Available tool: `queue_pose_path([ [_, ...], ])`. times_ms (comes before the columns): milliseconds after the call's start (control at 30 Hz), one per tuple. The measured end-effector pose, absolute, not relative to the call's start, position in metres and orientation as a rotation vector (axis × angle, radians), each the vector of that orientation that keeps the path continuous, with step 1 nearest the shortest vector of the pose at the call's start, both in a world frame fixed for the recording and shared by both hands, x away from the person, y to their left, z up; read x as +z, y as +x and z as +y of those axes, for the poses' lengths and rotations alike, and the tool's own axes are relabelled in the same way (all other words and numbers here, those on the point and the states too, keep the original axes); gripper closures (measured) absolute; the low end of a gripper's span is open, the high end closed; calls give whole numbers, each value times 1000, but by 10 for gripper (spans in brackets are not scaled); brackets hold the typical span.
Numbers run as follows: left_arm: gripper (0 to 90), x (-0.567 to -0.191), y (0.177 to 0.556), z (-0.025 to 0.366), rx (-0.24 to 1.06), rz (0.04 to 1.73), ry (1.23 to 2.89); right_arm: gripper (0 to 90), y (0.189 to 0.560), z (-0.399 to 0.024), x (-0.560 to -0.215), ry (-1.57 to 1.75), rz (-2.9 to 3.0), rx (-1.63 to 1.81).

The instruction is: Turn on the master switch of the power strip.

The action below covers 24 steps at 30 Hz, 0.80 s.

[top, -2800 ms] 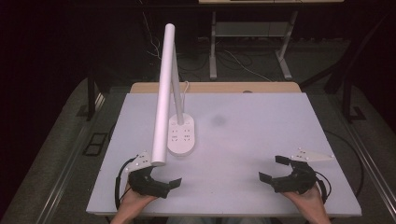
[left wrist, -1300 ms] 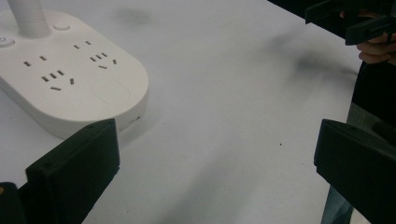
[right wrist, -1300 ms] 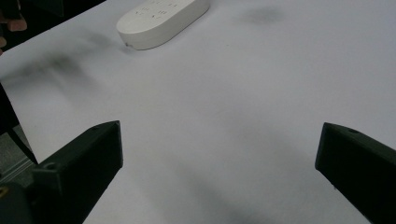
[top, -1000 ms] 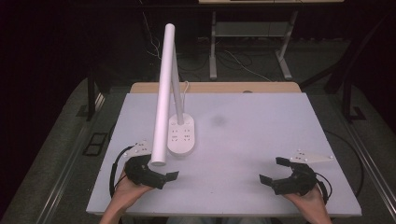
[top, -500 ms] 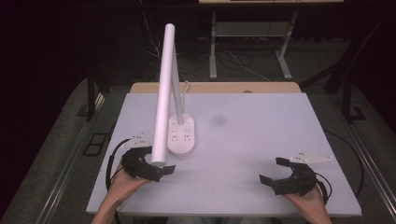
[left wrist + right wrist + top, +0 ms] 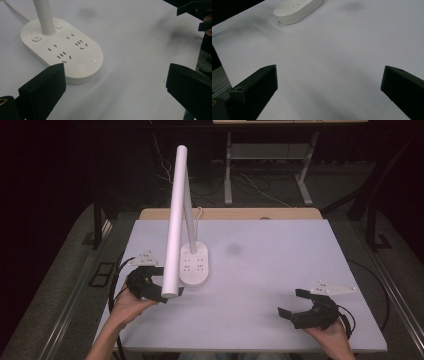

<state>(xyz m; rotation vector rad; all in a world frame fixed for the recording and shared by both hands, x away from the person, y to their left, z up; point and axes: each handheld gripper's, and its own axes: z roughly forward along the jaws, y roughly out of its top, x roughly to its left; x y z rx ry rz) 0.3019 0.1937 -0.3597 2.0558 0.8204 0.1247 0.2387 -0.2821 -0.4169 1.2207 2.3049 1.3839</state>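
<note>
Hovering with jaws spread, left gripper (image 6: 159,290) sits just beside the lamp base (image 6: 62,50), near the table's (image 6: 280,265) left front. Right gripper (image 6: 300,312), also spread, rests well apart. Risk: a jaw knocking the overhanging lamp head (image 6: 174,230) could tip the lamp.

A white desk lamp (image 6: 186,220) is standing on the pale tabletop (image 6: 280,270), left of centre. Its oval base (image 6: 62,51) is lying flat, carrying socket slots, a power button (image 6: 36,38) and a round touch pad (image 6: 88,61). A slim stem is rising from the base's far end, and the long tubular head (image 6: 173,227) is slanting down toward the near edge.
</note>
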Motion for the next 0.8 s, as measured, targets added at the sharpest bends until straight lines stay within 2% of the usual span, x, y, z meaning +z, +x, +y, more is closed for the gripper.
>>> queue_pose_path([
  [800, 59, -341, 339, 203, 139, 849, 2113, 3, 239, -283, -417, 1226, 2305, 1384],
])
